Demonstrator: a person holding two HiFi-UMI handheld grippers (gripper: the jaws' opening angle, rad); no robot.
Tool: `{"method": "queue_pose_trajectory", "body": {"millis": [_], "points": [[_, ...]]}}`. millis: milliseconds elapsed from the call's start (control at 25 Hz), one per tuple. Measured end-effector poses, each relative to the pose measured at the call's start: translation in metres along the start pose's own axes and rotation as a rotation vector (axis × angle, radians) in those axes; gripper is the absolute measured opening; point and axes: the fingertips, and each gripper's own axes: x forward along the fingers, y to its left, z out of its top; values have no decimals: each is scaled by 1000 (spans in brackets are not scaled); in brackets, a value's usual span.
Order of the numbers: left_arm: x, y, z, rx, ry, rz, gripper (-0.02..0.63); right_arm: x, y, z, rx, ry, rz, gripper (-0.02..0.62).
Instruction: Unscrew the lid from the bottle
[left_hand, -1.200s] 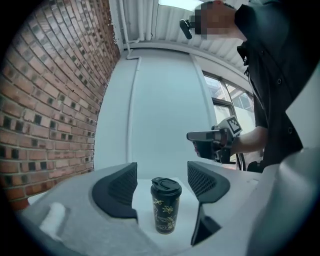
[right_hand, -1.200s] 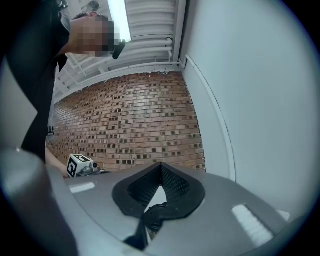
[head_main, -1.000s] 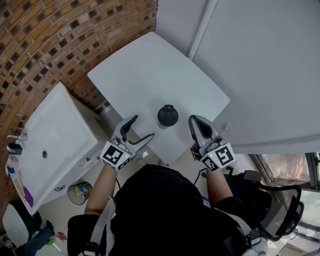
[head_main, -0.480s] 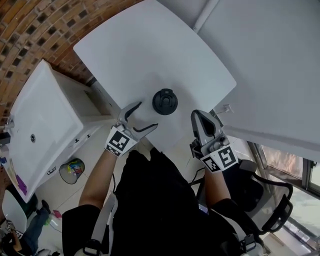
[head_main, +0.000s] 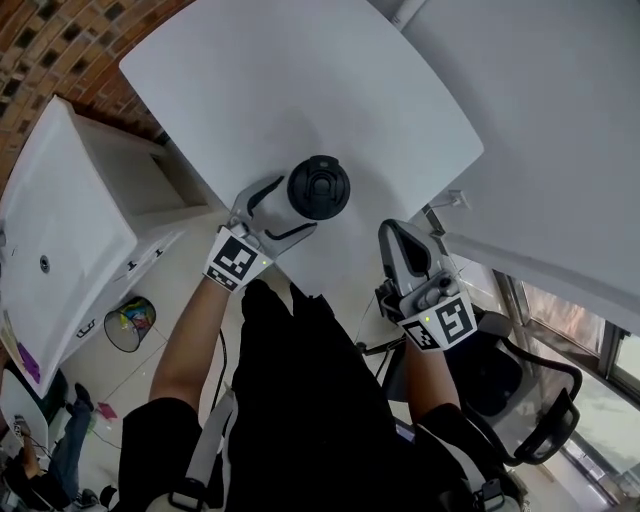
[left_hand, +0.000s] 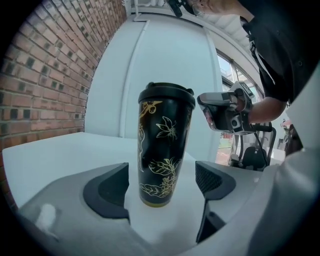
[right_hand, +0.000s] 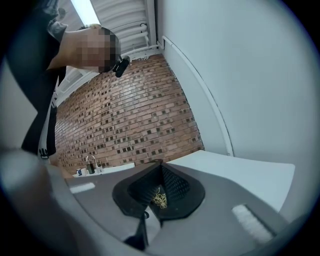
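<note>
A black bottle with gold flower print and a black lid stands upright on the white table. From above I see its lid near the table's front edge. My left gripper is open, and its jaws have just been opening a little wider. The pads flank the bottle's lower part without touching it. In the head view the left gripper reaches the bottle from the left. My right gripper is shut and empty, to the right of the bottle. Its closed jaws hide most of the bottle.
A white sink unit stands left of the table against a brick wall. A small bin sits on the floor below it. An office chair is at the lower right. White wall panels rise behind the table.
Both grippers have come down toward the table. The left one has moved in on the bottle so that its open jaws now flank it. The right one stays shut.
</note>
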Motion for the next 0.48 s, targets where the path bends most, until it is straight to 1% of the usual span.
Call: {"method": "queue_pose_trajectory", "body": {"millis": [240, 320, 400, 480], "points": [[15, 0, -12, 26, 46, -45, 428, 11, -6, -15, -30, -6, 0, 6], [22, 1, -12, 12, 45, -56, 428, 15, -10, -15, -43, -8, -2, 5], [28, 1, -11, -22, 28, -62, 428, 16, -12, -17, -59, -3, -2, 5], [32, 3, -10, -35, 15, -62, 428, 20, -13, -20, -70, 4, 3, 5]]}}
